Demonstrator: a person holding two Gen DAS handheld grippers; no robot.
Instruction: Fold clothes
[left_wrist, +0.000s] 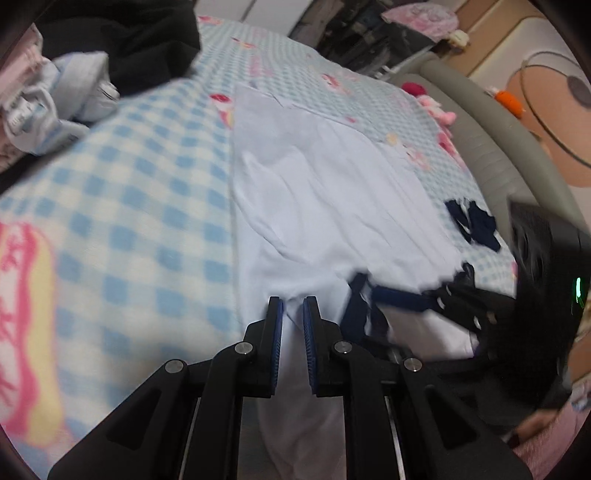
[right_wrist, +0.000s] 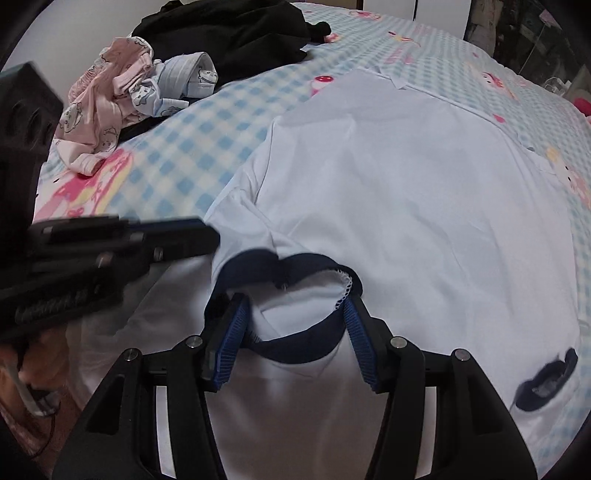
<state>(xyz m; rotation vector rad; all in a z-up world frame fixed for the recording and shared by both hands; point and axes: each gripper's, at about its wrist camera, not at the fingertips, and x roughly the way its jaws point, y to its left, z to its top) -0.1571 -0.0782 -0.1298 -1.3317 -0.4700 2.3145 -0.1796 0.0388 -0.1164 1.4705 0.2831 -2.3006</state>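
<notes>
Presently, in the left wrist view, the left gripper (left_wrist: 293, 314) is clamping a pinch of the white shirt (left_wrist: 332, 192), with cloth passing between its nearly closed fingers. Beyond the fingertips the shirt is lying spread across the checked bedsheet (left_wrist: 147, 206); its navy collar (left_wrist: 360, 310) is sitting just to the right of the fingers. A pile of unfolded clothes (left_wrist: 70, 85) is lying well beyond the fingers to the left.

In the right wrist view, the right gripper (right_wrist: 295, 314) is holding its fingers wide apart, and the navy collar (right_wrist: 295, 266) is lying in the gap between them; whether the pads are pressing on it cannot be told. The left gripper (right_wrist: 199, 236) is reaching in from the left, just beside the collar. The shirt's body is spreading out beyond both fingertips.

Judgement: the fabric is thin, light and limp, so it is likely sagging wherever unsupported. The firmest holds are the stitched collar band and the shoulder seams either side of it.
</notes>
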